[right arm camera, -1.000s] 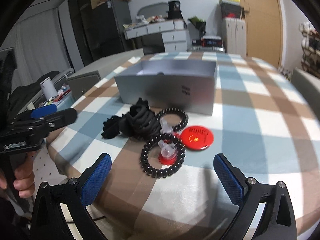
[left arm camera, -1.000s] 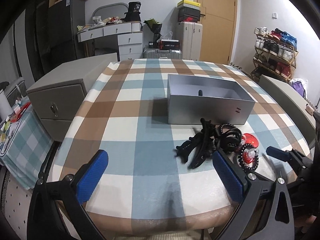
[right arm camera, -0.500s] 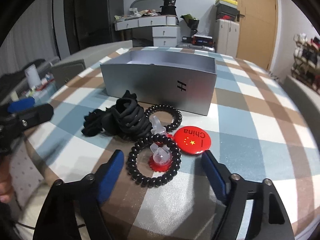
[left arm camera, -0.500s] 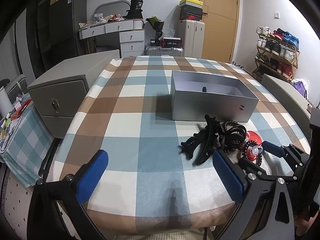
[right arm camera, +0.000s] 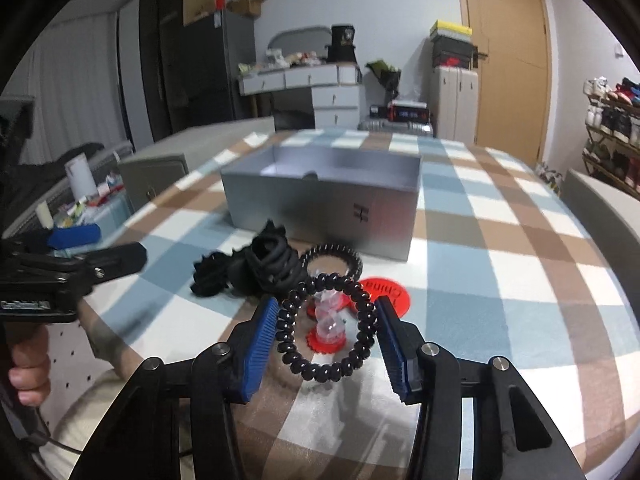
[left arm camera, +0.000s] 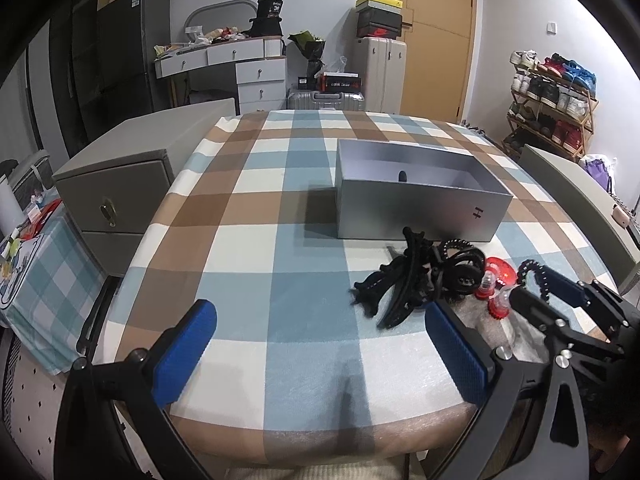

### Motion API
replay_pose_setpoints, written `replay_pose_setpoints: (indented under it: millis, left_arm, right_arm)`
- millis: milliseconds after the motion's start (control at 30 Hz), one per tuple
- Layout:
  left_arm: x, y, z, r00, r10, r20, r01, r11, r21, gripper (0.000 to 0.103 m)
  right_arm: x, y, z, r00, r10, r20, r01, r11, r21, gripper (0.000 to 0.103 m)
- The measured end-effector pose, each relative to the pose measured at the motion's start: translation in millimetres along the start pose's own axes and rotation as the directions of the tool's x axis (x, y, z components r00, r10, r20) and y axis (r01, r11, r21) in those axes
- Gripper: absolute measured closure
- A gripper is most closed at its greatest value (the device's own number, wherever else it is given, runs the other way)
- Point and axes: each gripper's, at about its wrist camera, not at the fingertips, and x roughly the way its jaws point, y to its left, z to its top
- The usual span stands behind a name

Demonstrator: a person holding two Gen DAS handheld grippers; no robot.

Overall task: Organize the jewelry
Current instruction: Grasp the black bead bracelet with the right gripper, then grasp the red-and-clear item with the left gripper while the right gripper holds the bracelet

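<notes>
We see our right gripper [right arm camera: 326, 338] w/ its blue pads [right arm camera: 260, 344] pressed against both sides of a black spiral hair tie [right arm camera: 326, 328], clamped on it just above the checkered tablecloth [right arm camera: 500, 280]. Under the tie sit two red-based clear pieces [right arm camera: 326, 334], exact kind unclear. Just right of them lies a red round badge [right arm camera: 386, 290]. Far side of those: a second black coil tie [right arm camera: 332, 260], and to its left a heap of black hair clips [right arm camera: 248, 268]. The open grey box [right arm camera: 324, 208] stands just beyond the pile, approx. mid-table; a small dark item shows inside, can't tell what.

Our left gripper [left arm camera: 320, 354] hovers at the near table edge, jaws spread wide, nothing between them, left of the pile.
</notes>
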Motion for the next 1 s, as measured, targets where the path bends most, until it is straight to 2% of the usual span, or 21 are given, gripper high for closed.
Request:
replay_pose_setpoints:
  millis: [133,267,333,400,533,667,800,900,1000]
  left_arm:
    - [-2.0,-12.3,8.4,0.999,-0.041,0.012,0.041,0.999,0.030,0.001]
    - [-3.5,-40.6,13.7,0.988,-0.157,0.008,0.155,0.981,0.116,0.001]
    - [-4.7,-53.0,13.5,0.983,-0.183,0.014,0.179,0.973,0.146,0.001]
    - [-3.6,-67.3,13.7,0.976,-0.220,0.005,0.215,0.960,0.180,0.001]
    - [0.1,-94.0,11.5,0.949,-0.312,-0.033,0.310,0.917,0.250,0.002]
    - [10.9,-108.2,5.0,0.939,-0.341,-0.035,0.336,0.894,0.298,0.002]
    - [26.0,-111.7,1.2,0.918,-0.386,-0.085,0.395,0.883,0.254,0.002]
    - [28.1,-114.3,0.9,0.917,-0.389,-0.088,0.398,0.886,0.239,0.004]
    - [25.9,-115.8,0.5,0.924,-0.374,-0.072,0.380,0.890,0.252,0.008]
  right_arm:
    - [-14.5,-14.2,4.9,0.998,0.013,0.059,-0.017,0.998,0.061,0.055]
    - [-29.2,-37.9,10.3,0.994,-0.009,0.107,-0.005,0.991,0.132,0.055]
    - [-35.6,-51.5,11.9,0.992,-0.021,0.121,0.000,0.986,0.168,0.055]
    - [-40.6,-65.3,12.3,0.991,-0.032,0.129,0.005,0.979,0.205,0.055]
    - [-47.6,-87.6,10.0,0.989,-0.062,0.135,0.026,0.967,0.253,0.055]
    - [-47.8,-98.3,5.8,0.987,-0.086,0.134,0.050,0.965,0.256,0.055]
    - [-39.5,-105.8,-0.8,0.990,-0.087,0.112,0.054,0.961,0.271,0.055]
    - [-35.0,-111.1,-3.7,0.992,-0.074,0.102,0.041,0.955,0.293,0.055]
    - [-34.0,-114.2,-5.1,0.992,-0.069,0.107,0.034,0.954,0.299,0.055]
